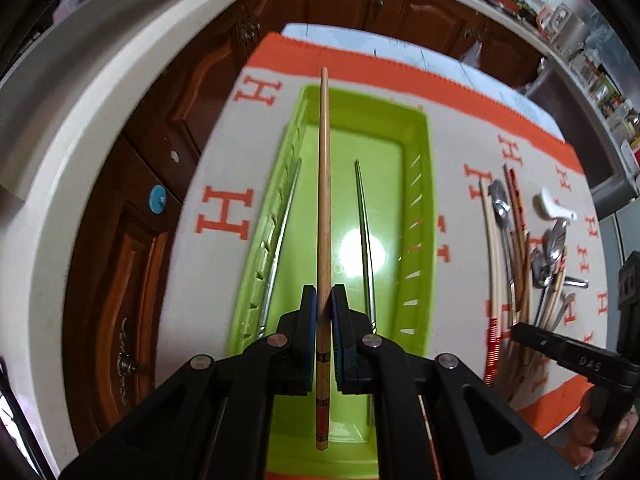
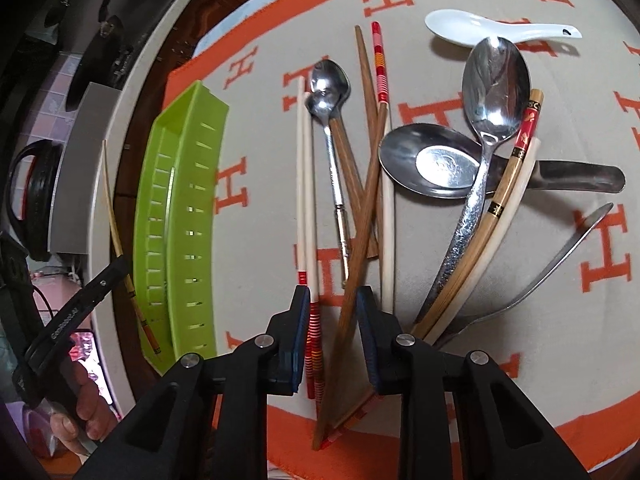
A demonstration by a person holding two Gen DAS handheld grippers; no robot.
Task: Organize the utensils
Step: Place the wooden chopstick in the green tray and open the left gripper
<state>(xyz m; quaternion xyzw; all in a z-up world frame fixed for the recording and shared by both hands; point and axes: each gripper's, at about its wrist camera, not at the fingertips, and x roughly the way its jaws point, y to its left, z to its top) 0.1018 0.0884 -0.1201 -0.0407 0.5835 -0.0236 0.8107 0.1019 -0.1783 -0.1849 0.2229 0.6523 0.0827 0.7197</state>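
Note:
My left gripper (image 1: 323, 294) is shut on a bamboo chopstick (image 1: 325, 184) and holds it lengthwise above the green tray (image 1: 424, 184). Two metal chopsticks (image 1: 365, 232) lie in the tray. My right gripper (image 2: 333, 296) is open above the utensil pile on the cloth, its jaws either side of a dark wooden chopstick (image 2: 362, 216). Beside it lie white chopsticks with red ends (image 2: 301, 184), several metal spoons (image 2: 496, 92) and a white ceramic spoon (image 2: 472, 26). The tray (image 2: 180, 216) shows at the left of the right wrist view.
An orange and beige cloth with H letters (image 1: 224, 216) covers the table. Brown cabinet doors (image 1: 160, 120) stand beyond the table's left and far edges. The utensil pile (image 1: 520, 248) lies right of the tray.

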